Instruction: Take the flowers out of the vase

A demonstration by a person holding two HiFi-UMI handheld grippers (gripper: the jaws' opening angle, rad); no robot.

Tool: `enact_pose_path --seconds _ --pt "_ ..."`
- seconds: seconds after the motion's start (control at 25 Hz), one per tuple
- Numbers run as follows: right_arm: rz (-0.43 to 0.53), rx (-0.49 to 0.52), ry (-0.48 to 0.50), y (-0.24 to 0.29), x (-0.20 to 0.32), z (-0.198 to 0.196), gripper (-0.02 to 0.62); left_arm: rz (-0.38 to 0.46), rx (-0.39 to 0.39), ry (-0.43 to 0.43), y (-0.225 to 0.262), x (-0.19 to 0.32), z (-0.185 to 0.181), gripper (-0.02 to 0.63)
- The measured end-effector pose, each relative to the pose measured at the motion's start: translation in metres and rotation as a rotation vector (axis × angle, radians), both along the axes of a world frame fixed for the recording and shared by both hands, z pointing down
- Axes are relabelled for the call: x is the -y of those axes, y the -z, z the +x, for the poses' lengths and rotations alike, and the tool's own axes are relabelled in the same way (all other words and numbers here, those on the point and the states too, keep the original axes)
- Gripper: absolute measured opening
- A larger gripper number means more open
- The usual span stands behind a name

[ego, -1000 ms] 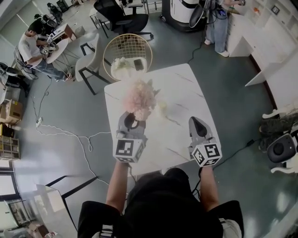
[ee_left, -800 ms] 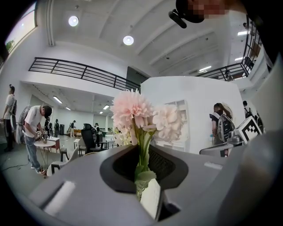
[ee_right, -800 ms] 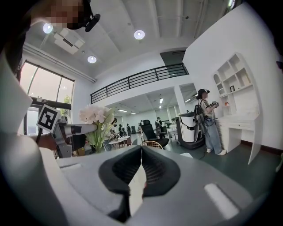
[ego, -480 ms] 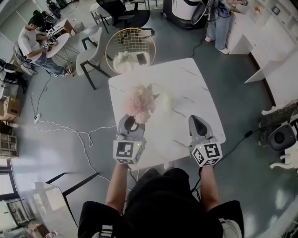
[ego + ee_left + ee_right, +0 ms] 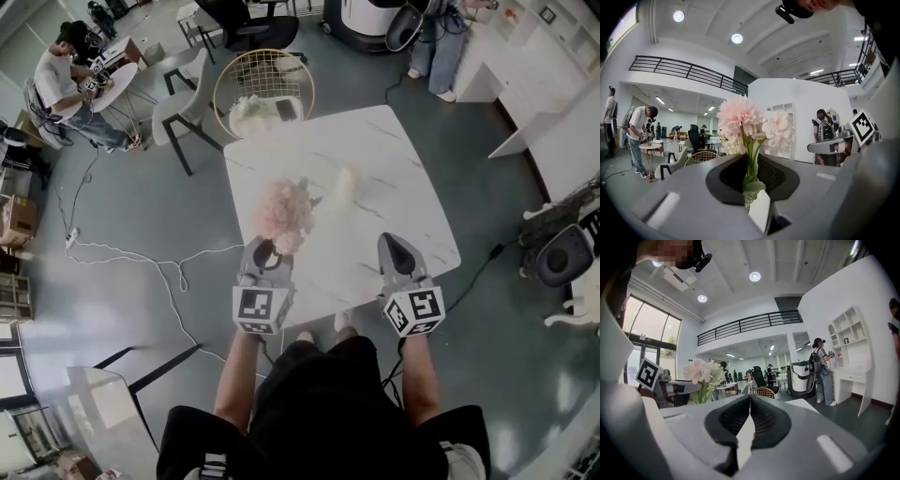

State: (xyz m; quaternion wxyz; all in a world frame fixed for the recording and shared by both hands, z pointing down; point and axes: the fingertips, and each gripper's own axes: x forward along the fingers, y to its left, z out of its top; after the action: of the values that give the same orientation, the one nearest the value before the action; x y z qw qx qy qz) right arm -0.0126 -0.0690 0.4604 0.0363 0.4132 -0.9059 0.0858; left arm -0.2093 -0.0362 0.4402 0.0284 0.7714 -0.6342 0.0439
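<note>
Over the white marbled surface [image 5: 394, 159], your left tongs [image 5: 265, 247] pinch the pink flowers [image 5: 284, 208] by their stems; your right tongs [image 5: 395, 244] are closed together, holding nothing.

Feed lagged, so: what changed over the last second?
Both grippers drew back from the table, the left gripper carrying the flowers farther from the vase. Unchanged: left shut on the flowers, right gripper shut and empty, vase on the table.

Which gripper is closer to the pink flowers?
Left. The left gripper is clamped on the stems of the pink flowers, whose blossoms sit just beyond its tips. The right gripper is shut and empty, off to their right.
</note>
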Motion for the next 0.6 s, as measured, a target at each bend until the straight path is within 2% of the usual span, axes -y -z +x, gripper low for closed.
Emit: enact_pose_path --seconds 0.6 --pt "0.001 -0.019 -0.022 -0.009 -0.079 -0.006 0.006 -0.05 -0.008 -0.037 -0.022 -0.076 0.001 0.063"
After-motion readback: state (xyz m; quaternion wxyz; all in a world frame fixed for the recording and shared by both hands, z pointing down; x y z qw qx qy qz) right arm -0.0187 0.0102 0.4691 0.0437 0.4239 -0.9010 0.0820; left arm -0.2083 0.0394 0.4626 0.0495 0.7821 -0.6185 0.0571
